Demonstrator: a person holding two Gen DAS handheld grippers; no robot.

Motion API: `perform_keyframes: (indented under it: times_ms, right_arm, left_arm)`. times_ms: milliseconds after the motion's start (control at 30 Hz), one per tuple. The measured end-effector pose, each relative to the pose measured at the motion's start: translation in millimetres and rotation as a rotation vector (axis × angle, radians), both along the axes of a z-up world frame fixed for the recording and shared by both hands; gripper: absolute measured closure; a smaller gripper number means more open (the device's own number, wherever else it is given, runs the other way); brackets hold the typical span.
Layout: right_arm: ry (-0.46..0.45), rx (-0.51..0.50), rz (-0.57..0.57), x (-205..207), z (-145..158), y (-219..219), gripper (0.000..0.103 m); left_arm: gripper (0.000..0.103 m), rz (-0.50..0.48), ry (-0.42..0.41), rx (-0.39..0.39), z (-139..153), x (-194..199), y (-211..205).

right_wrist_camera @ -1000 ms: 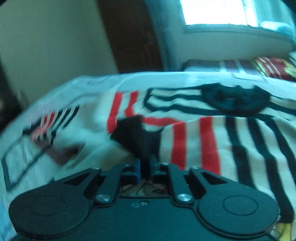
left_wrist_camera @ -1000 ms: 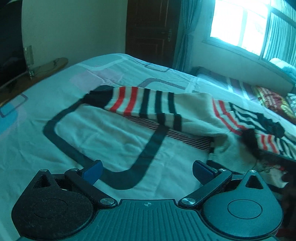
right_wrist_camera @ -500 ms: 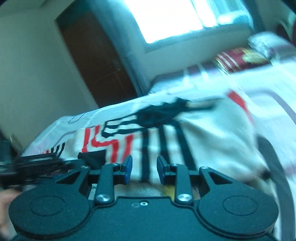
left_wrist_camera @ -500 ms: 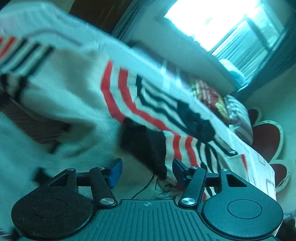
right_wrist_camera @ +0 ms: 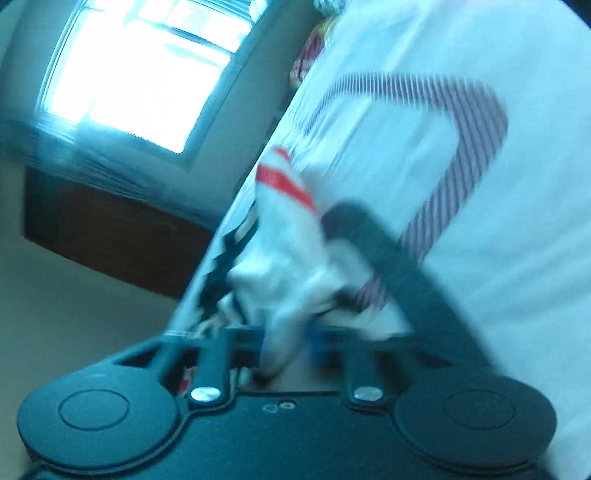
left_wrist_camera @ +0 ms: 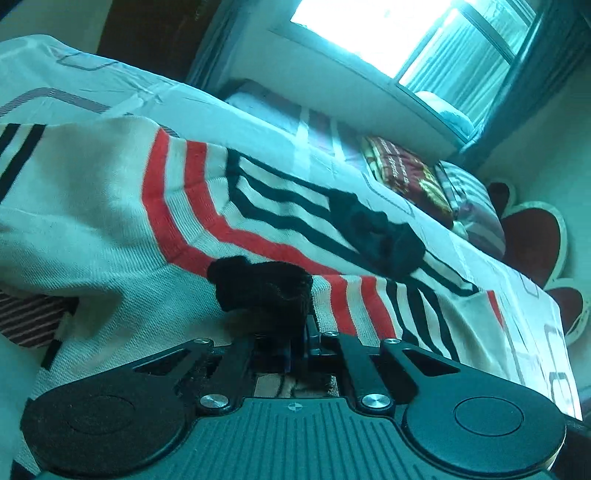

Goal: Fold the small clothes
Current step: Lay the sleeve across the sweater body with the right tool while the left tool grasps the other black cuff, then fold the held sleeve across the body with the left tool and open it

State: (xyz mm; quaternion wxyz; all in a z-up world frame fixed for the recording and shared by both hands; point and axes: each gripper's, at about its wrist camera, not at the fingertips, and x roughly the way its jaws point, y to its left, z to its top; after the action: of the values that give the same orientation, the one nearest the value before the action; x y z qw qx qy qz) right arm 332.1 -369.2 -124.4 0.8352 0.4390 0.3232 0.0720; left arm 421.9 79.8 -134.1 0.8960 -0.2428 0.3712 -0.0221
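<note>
Pinching the black cuff [left_wrist_camera: 264, 286] low in the frame, my left claw [left_wrist_camera: 297, 349] grips the striped sweater [left_wrist_camera: 110, 206] spread across the bed [left_wrist_camera: 480, 273]. My right claw [right_wrist_camera: 286, 345], blurred, clamps cream fabric [right_wrist_camera: 288, 251] at lower centre; window [right_wrist_camera: 140, 70] upper left.

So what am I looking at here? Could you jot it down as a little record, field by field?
place: a bed under a bright window
garment: cream knit sweater with red and black stripes, spread on the bed
left gripper: shut on the sweater's black cuff
right gripper: white sweater fabric between its fingers; picture blurred, so open or shut is unclear
nearby: patterned pillows at the headboard
</note>
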Motion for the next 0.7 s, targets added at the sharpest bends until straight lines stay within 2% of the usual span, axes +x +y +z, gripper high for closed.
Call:
perform_keyframes:
  times_ms: [100, 167, 233, 300, 333, 367, 400, 467, 500, 600, 700]
  right_arm:
    - [-0.013, -0.056, -0.032, -7.5, 8.4, -4.1, 0.096]
    - [0.04, -0.131, -0.026, -8.1, 3.5, -1.1, 0.097]
    - [0.051, -0.087, -0.019, -8.3, -2.0, -3.5, 0.098]
    - [0.054, -0.086, 0.001, -9.7, 4.3, -6.3, 0.094]
    - [0.049, -0.103, 0.024, -11.6, 9.5, -6.6, 0.088]
    - [0.038, -0.13, 0.053, -12.0, 15.6, -4.4, 0.081]
    - [0.022, -0.17, 0.077, -16.1, 23.6, -3.4, 0.079]
    - [-0.029, -0.241, 0.113, -22.5, 42.7, -1.4, 0.079]
    - [-0.058, -0.276, 0.122, -24.8, 51.1, -2.1, 0.079]
    - [-0.129, -0.409, 0.149, -2.2, 68.0, 0.9, 0.082]
    - [-0.186, -0.535, 0.206, 39.3, 69.6, 15.8, 0.085]
  left_arm:
    - [0.097, -0.009, -0.023, 0.019, 3.6, -7.9, -2.4]
    - [0.097, -0.026, 0.017, 0.059, -3.7, -5.6, -10.3]
    - [0.097, -0.024, 0.006, 0.063, -9.0, -9.8, -10.9]
    - [0.097, -0.026, 0.002, 0.045, -8.2, -13.1, -7.7]
    - [0.097, -0.03, 0.002, 0.037, -6.9, -14.9, -6.3]
    - [0.097, -0.031, 0.004, 0.038, -5.3, -17.6, -4.9]
    - [0.096, -0.026, 0.008, 0.047, -1.8, -22.4, -2.9]
    - [0.074, 0.009, -0.023, 0.097, 10.7, -38.5, 2.4]
    - [0.07, 0.032, -0.043, 0.131, 17.1, -44.5, 4.7]
    - [0.069, 0.041, -0.11, 0.164, 34.9, -41.7, 6.7]
    - [0.069, -0.051, -0.131, 0.219, 39.9, -18.3, -14.9]
